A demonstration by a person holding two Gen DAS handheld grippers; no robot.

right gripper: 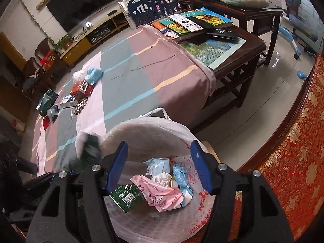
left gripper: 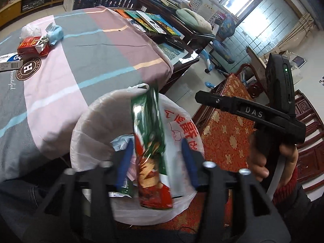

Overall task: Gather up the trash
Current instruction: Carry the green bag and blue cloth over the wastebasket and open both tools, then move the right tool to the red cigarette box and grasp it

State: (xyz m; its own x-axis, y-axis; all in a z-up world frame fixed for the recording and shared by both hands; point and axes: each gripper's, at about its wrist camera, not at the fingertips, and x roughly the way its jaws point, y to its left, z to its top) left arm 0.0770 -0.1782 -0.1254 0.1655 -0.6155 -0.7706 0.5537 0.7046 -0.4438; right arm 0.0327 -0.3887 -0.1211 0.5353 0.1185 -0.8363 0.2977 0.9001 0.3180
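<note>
The left gripper (left gripper: pixel 157 162) is spread wide above the bag-lined bin (left gripper: pixel 97 109), so the green-and-red wrapper (left gripper: pixel 150 139) between its fingers is judged released to drop in; the right gripper (right gripper: pixel 160 166) is held agape and empty over the bin (right gripper: pixel 182 129); more trash (right gripper: pixel 81 87) is left on the table.

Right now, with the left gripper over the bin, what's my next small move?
Probably lift the left gripper clear and swing it toward the red box on the table. Its jaws stand wide, not clamping the green snack wrapper, which hangs over the bag-lined bin, so it looks released.
</note>
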